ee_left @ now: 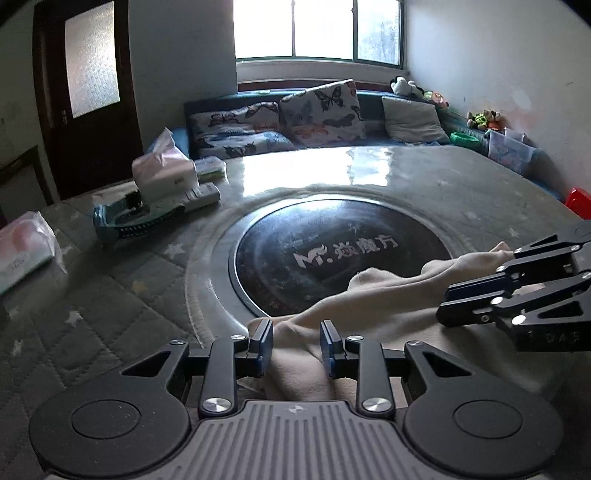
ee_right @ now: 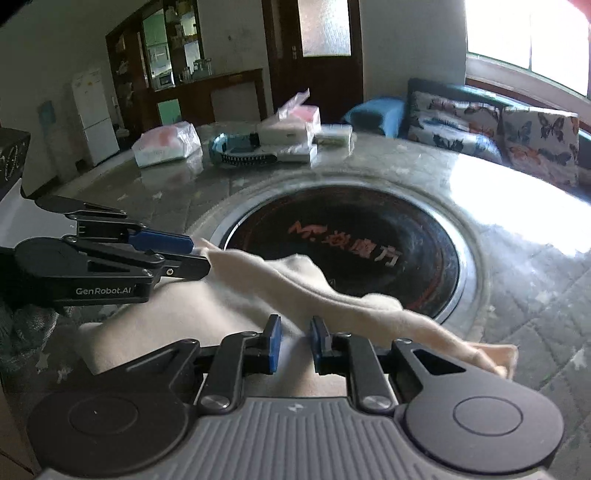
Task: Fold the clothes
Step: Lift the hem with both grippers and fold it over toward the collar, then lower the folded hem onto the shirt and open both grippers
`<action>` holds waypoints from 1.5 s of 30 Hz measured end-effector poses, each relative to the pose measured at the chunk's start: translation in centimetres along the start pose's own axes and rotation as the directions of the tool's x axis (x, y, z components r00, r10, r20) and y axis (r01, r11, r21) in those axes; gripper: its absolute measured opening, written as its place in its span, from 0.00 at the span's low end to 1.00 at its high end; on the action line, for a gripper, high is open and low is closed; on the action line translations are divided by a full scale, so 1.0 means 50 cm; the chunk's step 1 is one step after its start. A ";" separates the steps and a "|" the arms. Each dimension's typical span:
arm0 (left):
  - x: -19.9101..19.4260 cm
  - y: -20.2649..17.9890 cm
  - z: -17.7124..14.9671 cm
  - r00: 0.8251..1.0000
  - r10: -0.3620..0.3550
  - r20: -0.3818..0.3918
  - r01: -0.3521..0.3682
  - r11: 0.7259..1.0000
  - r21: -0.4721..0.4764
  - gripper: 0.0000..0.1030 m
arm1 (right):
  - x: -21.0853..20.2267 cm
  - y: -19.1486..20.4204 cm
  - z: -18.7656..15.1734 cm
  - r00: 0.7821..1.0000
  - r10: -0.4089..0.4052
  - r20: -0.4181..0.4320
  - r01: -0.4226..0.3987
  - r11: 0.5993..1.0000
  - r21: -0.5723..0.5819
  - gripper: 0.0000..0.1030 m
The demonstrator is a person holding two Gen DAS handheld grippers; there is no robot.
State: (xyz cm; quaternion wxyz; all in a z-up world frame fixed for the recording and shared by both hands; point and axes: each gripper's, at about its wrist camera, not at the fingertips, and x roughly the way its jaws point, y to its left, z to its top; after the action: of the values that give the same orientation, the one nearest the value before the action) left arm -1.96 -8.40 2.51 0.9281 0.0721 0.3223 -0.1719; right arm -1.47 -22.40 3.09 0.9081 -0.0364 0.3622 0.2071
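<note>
Left gripper (ee_left: 296,345) jaws approx half open w/ cream garment (ee_left: 388,295) bunched between, not pinched yet. Right gripper (ee_right: 295,345) same, narrower gap. Garment strung across bench (ee_left: 110,314) edge, partly over stove plate (ee_left: 332,251). Folding prob barely begun, no neat fold visible.

Both fisheye cameras are sitting low and close over the worktop (ee_left: 110,295), the left one facing the window (ee_left: 317,29) and sofa, the right one facing the door (ee_right: 325,48) and cabinets, both sharing the black round plate (ee_left: 332,251) and cream garment (ee_right: 314,291).
</note>
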 end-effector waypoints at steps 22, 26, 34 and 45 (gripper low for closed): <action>-0.115 -0.056 -0.099 0.999 -0.003 0.052 -0.002 0.996 0.089 0.31 | -0.118 0.107 -0.085 0.997 0.057 0.044 -0.051 0.991 -0.120 0.17; -0.114 -0.057 -0.110 0.999 0.004 0.045 -0.008 0.995 0.096 0.31 | -0.157 0.074 -0.104 0.998 -0.011 0.066 0.015 0.998 -0.060 0.17; -0.111 -0.058 -0.118 0.999 0.014 0.038 -0.017 0.995 0.097 0.31 | -0.180 0.024 -0.148 0.997 -0.069 0.042 0.068 0.997 0.028 0.17; -0.110 -0.053 -0.112 1.000 0.006 0.022 -0.007 0.997 0.075 0.31 | -0.190 -0.042 -0.147 0.991 -0.127 0.041 0.121 0.985 0.124 0.17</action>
State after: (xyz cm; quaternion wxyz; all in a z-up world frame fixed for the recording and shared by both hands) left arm -10.20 -8.01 1.49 0.9288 0.1063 0.3050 -0.1818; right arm -11.57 -29.21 3.89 0.9283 0.0016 0.3489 0.1285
